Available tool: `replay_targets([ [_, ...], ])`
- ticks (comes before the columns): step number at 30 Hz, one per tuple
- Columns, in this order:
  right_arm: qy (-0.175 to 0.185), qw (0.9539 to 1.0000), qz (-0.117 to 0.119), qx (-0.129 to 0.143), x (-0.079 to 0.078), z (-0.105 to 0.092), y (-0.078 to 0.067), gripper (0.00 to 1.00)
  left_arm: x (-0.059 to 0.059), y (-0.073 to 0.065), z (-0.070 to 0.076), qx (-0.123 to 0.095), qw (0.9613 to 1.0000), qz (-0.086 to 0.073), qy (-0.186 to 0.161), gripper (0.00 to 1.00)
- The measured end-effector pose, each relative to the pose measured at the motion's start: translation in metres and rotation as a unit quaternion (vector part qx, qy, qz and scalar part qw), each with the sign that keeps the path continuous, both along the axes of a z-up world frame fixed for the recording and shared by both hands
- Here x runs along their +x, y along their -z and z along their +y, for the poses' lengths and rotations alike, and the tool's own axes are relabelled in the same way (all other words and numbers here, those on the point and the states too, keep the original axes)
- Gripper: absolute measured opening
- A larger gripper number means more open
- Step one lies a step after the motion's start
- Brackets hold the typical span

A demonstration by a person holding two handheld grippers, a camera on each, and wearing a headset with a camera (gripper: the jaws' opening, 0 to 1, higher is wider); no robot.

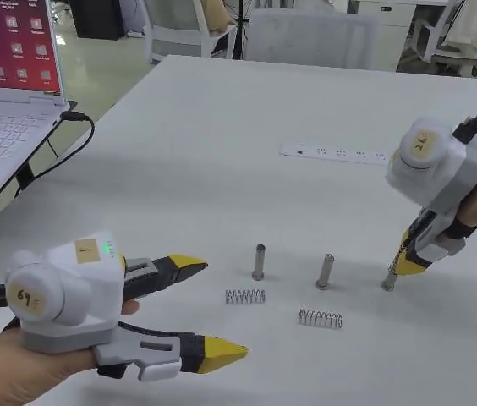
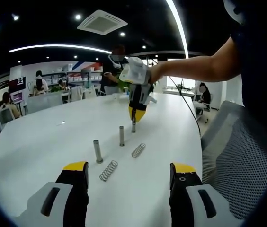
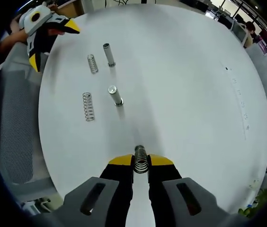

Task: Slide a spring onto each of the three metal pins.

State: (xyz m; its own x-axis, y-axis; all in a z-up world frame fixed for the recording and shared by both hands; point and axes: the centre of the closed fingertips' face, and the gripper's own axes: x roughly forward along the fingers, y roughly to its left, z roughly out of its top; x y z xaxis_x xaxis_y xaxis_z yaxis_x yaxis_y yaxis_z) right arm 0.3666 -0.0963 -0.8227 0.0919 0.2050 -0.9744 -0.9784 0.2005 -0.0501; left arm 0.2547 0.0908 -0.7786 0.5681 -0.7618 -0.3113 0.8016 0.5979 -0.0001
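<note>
On the white table (image 1: 222,127), three metal pins stand upright in a loose row, well apart from one another: the left pin (image 1: 259,262), the middle pin (image 1: 326,271) and the right pin (image 1: 389,277), as the head view orders them. The right gripper (image 1: 406,266) hangs over the right pin with its yellow tips pointing down. In its own view the right gripper (image 3: 141,161) has its jaws drawn close together, pinching the held spring (image 3: 141,163) upright between the tips. The tips hide the top of that pin, so I cannot tell whether the coil is already on the pin. Two other springs lie flat on the table in front of the pins. The near spring (image 1: 244,296) rests just before the left pin, and the far spring (image 1: 320,318) rests just before the middle pin; neither touches a pin. The left gripper (image 1: 223,308) hovers low at the near left, level with the table and aimed toward the row. Its jaws are spread wide with nothing between them, as the left gripper view confirms, with the near spring (image 2: 108,170) lying ahead of the gap. A white power strip (image 1: 333,153) lies farther back, and an open laptop (image 1: 6,110) sits at the left edge with a black cable (image 1: 61,152) trailing from it.
</note>
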Motion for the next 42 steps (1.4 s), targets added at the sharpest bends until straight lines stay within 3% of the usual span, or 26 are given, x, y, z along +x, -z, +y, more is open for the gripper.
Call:
replay_targets([
  [15,0.001,0.9996,0.024,-0.014,-0.013,0.002,0.017,0.09,0.001,0.000,0.002,-0.002,1.0000,-0.001,-0.003,0.65],
  [24,-0.002,0.9994,0.027,-0.020,-0.017,0.000,0.024,0.09,0.001,0.000,0.002,-0.003,1.0000,-0.002,-0.001,0.65],
  [42,-0.002,0.9993,0.031,-0.019,-0.024,-0.001,0.027,0.18,0.001,0.000,0.001,-0.006,1.0000,-0.003,0.000,0.65],
])
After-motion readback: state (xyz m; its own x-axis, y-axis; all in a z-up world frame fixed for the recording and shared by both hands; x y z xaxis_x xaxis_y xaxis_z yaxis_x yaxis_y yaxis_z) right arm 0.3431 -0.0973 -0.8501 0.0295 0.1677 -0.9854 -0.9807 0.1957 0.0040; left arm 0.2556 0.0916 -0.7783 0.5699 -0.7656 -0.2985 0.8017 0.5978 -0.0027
